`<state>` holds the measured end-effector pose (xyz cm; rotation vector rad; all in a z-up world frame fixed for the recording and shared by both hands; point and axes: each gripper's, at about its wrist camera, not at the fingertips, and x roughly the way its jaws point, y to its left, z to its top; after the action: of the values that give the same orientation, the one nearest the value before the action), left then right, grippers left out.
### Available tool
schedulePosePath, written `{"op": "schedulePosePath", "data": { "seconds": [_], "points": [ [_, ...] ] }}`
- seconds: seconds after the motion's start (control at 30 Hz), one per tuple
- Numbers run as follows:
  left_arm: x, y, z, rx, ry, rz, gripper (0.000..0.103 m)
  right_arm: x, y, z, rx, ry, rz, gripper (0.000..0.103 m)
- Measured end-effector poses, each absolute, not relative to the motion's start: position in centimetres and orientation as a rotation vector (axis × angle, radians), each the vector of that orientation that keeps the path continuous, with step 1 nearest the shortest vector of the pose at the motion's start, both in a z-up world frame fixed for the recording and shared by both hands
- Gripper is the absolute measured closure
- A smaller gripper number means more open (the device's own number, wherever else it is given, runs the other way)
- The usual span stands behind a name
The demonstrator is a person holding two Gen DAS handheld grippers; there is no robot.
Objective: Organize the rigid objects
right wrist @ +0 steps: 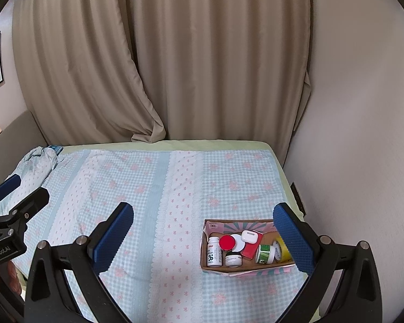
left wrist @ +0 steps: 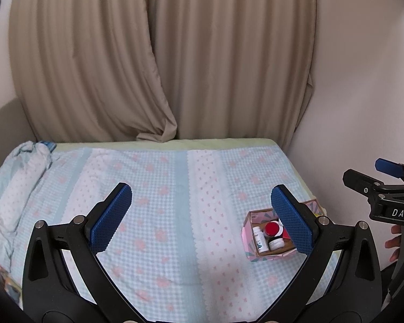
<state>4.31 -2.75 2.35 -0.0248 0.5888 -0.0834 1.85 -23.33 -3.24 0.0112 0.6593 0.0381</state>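
A shallow cardboard box (right wrist: 215, 223) with a pink patterned rim sits on the bed at the right. In it lie a white pill bottle (right wrist: 214, 251), a red-lidded jar (right wrist: 227, 242), a small white jar (right wrist: 233, 259), a white earbud case (right wrist: 249, 235), a green-labelled jar (right wrist: 265, 253) and a yellow tape roll (right wrist: 281, 249). The box also shows in the left wrist view (left wrist: 249, 219). My right gripper (right wrist: 203, 238) is open and empty above the bed, left of the box. My left gripper (left wrist: 202, 218) is open and empty too.
The bed has a blue checked floral cover (right wrist: 148, 188). A crumpled blanket (right wrist: 37, 161) lies at its far left. Beige curtains (right wrist: 175, 67) hang behind and a wall (right wrist: 350, 134) runs close along the right side.
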Motion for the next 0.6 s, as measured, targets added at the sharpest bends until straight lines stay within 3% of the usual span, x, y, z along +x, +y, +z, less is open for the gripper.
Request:
{"op": "schedulePosePath", "data": {
  "seconds": [0.6],
  "points": [
    [4.11,-3.28,2.35,-0.008,0.566,-0.051,0.0,1.89,-23.6,-3.1,0.017,0.661,0.046,0.0]
  ]
}}
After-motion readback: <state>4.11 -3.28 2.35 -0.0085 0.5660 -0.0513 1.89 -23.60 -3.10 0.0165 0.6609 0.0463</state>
